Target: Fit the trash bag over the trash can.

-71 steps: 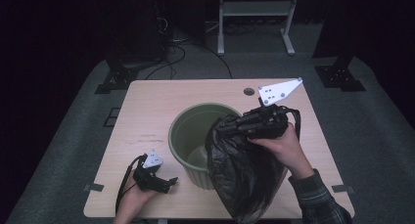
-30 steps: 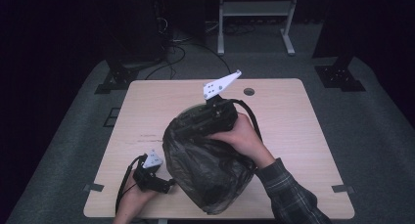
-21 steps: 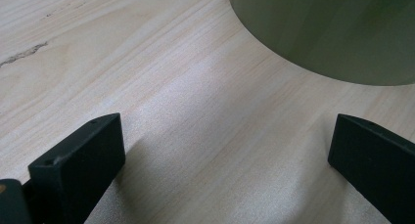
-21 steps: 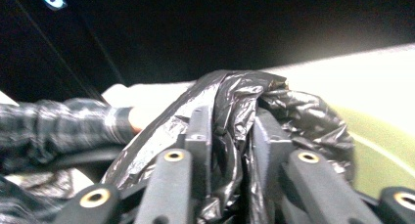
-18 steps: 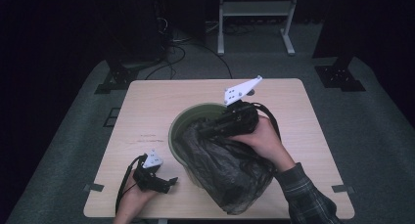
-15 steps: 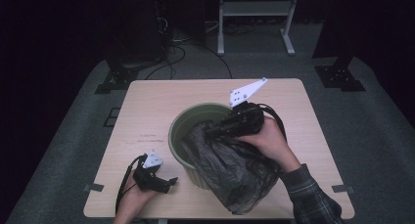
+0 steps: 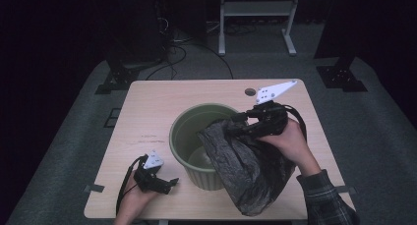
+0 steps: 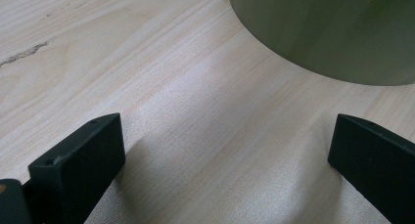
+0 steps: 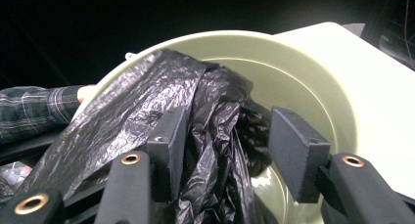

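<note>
A pale green round bin stands in the middle of the wooden table. A crumpled black plastic bag hangs over its right rim and down the outside toward the table's front edge. My right gripper is above that rim with its jaws pointing into the bin. In the right gripper view its jaws have just been opening. The bag lies bunched between them against the left pad, with a gap to the right pad. My left gripper rests open on the table, front left of the bin, with nothing between its jaws.
A small round hole sits in the table near its far edge. Dark floor, cables and a white stand's legs lie beyond the table. Bare wood stretches left of the bin and behind it.
My right hand has carried the bag rightward off the top of the bin, so the bin's inside now shows. The left gripper has stayed put.
</note>
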